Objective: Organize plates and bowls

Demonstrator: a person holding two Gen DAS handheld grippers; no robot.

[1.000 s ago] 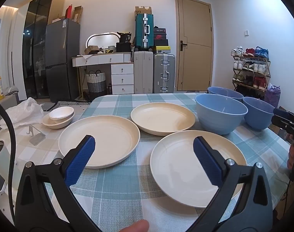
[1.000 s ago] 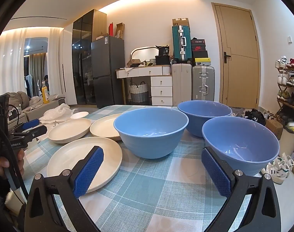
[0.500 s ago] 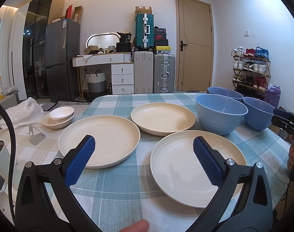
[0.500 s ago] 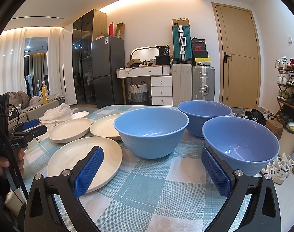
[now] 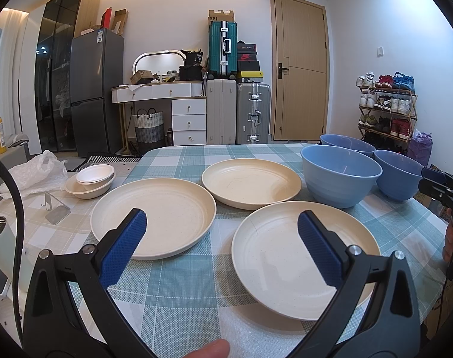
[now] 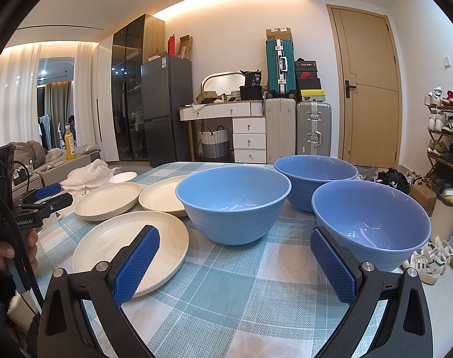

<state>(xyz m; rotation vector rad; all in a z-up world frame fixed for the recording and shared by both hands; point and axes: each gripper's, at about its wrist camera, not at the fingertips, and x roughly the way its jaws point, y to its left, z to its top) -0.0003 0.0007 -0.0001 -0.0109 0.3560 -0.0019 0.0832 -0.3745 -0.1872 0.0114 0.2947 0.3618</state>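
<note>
Three cream plates lie on the checked tablecloth: a left plate (image 5: 166, 211), a far plate (image 5: 251, 182) and a near right plate (image 5: 274, 256). Three blue bowls stand to their right: a middle bowl (image 6: 232, 200), a far bowl (image 6: 315, 176) and a near right bowl (image 6: 372, 223). My left gripper (image 5: 222, 240) is open and empty, held above the gap between the two near plates. My right gripper (image 6: 235, 261) is open and empty, in front of the middle and near right bowls.
Small white bowls (image 5: 92, 179) are stacked at the table's left, beside a white plastic bag (image 5: 35, 173), a metal stand (image 5: 55, 208) and a white cup (image 5: 2, 244). The table edge (image 5: 435, 223) runs just behind the right bowls. Suitcases and a shoe rack stand behind.
</note>
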